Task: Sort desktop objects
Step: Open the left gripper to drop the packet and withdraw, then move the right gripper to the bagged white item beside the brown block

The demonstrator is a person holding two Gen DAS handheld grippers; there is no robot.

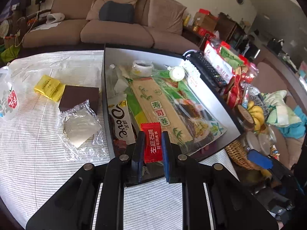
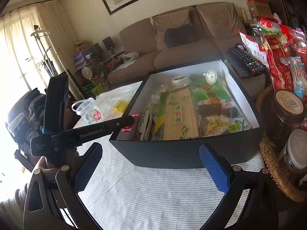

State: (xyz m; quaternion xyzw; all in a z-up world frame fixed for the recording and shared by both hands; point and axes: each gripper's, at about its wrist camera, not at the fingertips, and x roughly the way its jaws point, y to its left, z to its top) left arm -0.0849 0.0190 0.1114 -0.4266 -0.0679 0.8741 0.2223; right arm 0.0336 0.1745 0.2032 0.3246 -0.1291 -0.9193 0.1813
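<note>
Left wrist view: left gripper [image 1: 152, 143] clamped on red candy packet [image 1: 152, 140], held over near-left corner of black box [image 1: 104, 88], above Dove bar [image 1: 120, 120] & sushi mat pack [image 1: 163, 111]. Right wrist view: right gripper [image 2: 150, 164] jaws wide apart, nothing between, just short of box front wall.

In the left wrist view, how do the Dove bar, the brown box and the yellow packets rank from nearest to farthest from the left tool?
1. Dove bar: inside the black box, just left of the left tool, which grips a red candy.
2. Brown box: on the cloth, farther left.
3. Yellow packets: beyond the brown box, farthest left.
</note>
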